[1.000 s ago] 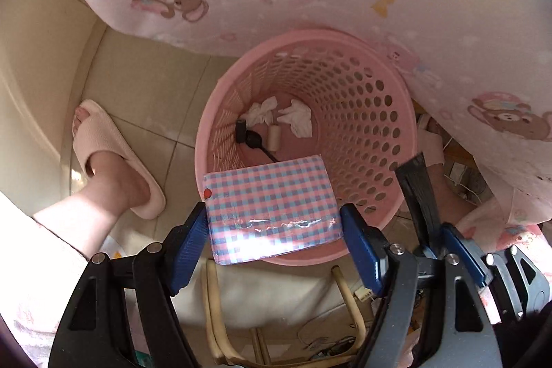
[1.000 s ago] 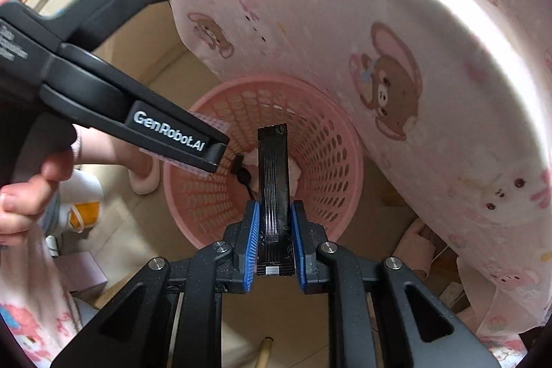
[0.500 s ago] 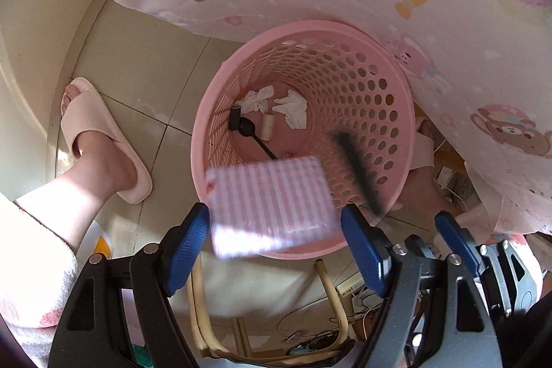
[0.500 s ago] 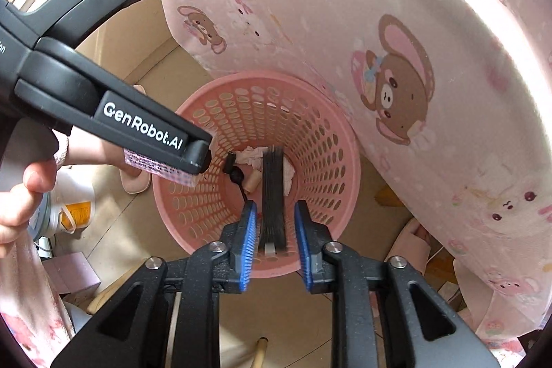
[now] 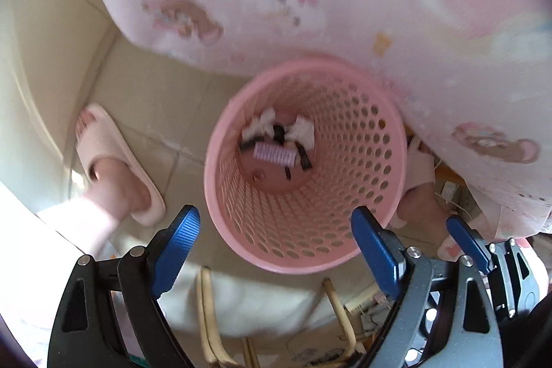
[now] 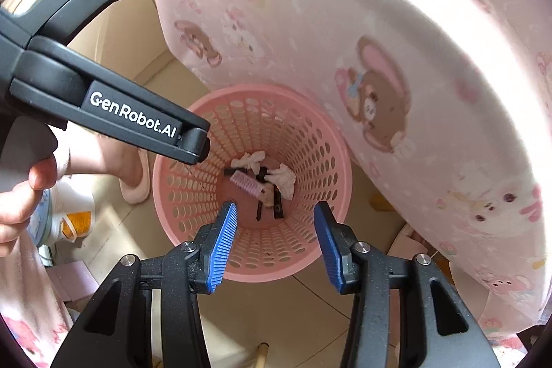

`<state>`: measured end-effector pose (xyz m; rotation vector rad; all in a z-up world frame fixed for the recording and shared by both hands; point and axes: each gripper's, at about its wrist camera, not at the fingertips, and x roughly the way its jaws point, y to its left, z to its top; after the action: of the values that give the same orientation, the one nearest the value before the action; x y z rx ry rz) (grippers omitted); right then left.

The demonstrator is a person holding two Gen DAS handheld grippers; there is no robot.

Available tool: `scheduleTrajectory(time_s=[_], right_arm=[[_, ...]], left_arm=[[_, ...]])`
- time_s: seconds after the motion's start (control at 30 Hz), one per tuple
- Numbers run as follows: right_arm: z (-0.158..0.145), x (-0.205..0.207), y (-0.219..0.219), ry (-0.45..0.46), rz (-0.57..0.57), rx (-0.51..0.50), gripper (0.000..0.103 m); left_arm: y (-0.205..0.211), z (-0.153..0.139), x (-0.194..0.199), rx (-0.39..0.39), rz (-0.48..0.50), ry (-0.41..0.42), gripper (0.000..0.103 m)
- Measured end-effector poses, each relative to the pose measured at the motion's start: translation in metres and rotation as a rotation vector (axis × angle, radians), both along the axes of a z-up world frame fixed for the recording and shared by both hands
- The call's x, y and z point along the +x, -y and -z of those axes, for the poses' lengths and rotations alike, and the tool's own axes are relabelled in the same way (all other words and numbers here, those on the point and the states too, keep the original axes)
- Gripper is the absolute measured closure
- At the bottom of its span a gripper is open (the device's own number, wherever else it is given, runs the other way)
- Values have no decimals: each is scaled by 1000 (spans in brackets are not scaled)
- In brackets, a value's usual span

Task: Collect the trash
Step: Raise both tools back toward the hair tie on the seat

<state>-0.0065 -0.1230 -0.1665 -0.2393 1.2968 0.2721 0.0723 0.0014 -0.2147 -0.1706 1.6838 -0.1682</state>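
Note:
A pink perforated trash basket (image 5: pixel 376 168) stands on the tiled floor under a pink tablecloth; it also shows in the right wrist view (image 6: pixel 321 161). At its bottom lie the checked pink-and-blue packet (image 5: pixel 274 153) (image 6: pixel 245 182), a black strip (image 6: pixel 277 204), white crumpled tissues (image 5: pixel 303 131) (image 6: pixel 284 178) and other small black bits. My left gripper (image 5: pixel 276 240) is open and empty above the basket's near rim. My right gripper (image 6: pixel 276 237) is open and empty above the basket too. The left gripper's black body (image 6: pixel 131 119) shows in the right wrist view.
A pink cartoon-print tablecloth (image 5: pixel 345 6) (image 6: pixel 379 40) overhangs the basket's far side. The person's feet in pink slippers (image 5: pixel 114 157) stand left and right of the basket. A wooden chair frame (image 5: pixel 210 316) is below. A white container (image 6: pixel 69 212) sits on the floor at left.
Both grippers opened. The checked packet dropped from the left gripper and the black strip from the right gripper; both now lie at the basket's bottom.

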Motion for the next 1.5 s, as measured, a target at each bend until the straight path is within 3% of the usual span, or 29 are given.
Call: scheduleTrajectory(time_s=[0.33, 0.47, 0.63, 0.73, 0.9, 1.0, 1.2, 1.5], right_arm=[[-48, -5, 8, 144, 41, 82, 53], [-69, -6, 18, 217, 82, 121, 53], [-81, -5, 26, 244, 104, 138, 53], [-89, -8, 26, 281, 94, 157, 53], [-96, -12, 23, 336, 91, 159, 53], [-102, -13, 28, 379, 140, 166, 53], [-112, -12, 39, 439, 200, 195, 53], [-131, -7, 43, 544, 221, 168, 47]], left_arm=[[-11, -106, 4, 111, 35, 478, 15], [-18, -137, 0, 73, 30, 597, 15], [-33, -167, -4, 62, -6, 736, 12], [-31, -177, -1, 59, -1, 783, 9], [-21, -180, -4, 75, 46, 793, 6], [-15, -185, -12, 73, 65, 827, 6], [-17, -199, -17, 59, 39, 905, 2], [-19, -206, -15, 53, 5, 936, 2]])
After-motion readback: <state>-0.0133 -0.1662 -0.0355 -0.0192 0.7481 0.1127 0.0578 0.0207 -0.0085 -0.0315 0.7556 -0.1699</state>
